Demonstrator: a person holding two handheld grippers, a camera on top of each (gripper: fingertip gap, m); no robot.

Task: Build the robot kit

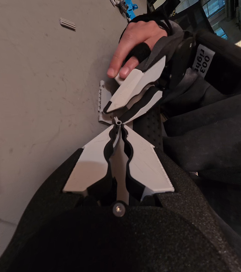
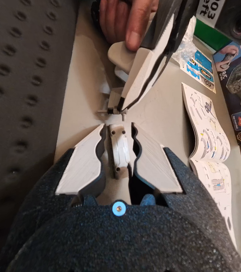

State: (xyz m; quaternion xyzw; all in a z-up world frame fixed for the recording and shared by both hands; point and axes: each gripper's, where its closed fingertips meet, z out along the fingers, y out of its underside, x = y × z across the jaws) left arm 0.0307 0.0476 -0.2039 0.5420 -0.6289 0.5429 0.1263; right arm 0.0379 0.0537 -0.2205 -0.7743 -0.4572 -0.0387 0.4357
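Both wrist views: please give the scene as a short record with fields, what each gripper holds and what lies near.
left gripper: shut on small grey pin connector
right gripper: closed around grey panel piece
gap between grippers: tips almost meet
table: grey, scuffed
on table, left wrist view: grey ribbed piece, blue parts
on table, right wrist view: open instruction booklet, sticker sheet, toy box
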